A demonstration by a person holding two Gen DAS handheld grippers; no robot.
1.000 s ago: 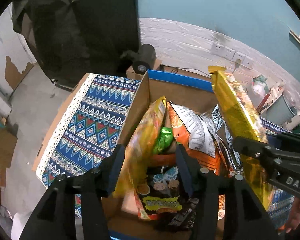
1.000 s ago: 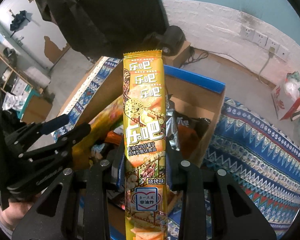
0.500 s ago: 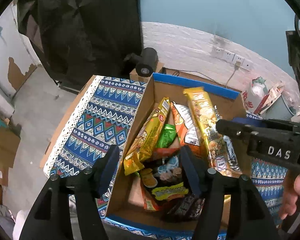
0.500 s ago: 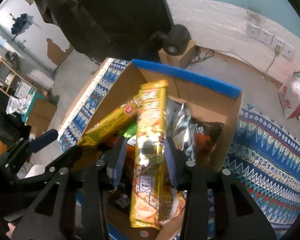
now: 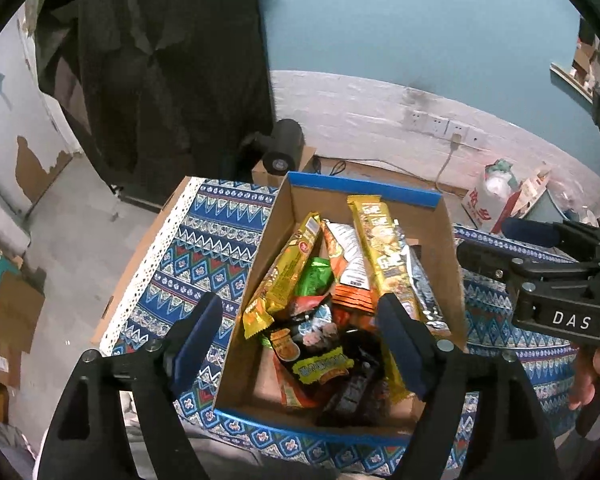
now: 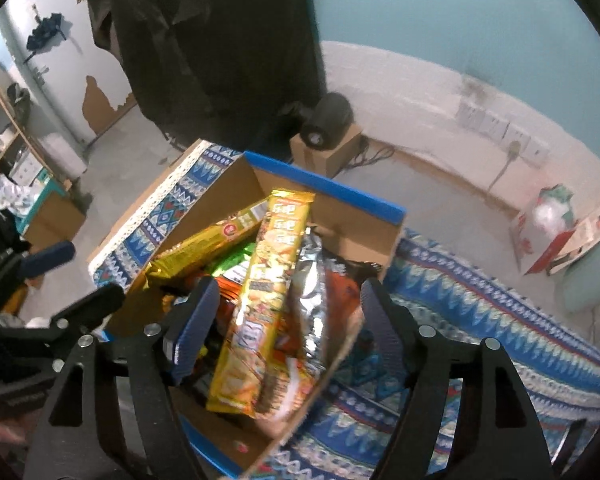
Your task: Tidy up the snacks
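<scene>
Your desk is covered with a blue patterned cloth of zigzags and diamonds, with a white lace trim along its left edge. Sitting directly on the cloth you have one open cardboard box with blue-edged rims, its left wall near the lace trim and patterned cloth showing on every side of it. In your right wrist view the same cloth stretches away to the right of the box.
</scene>
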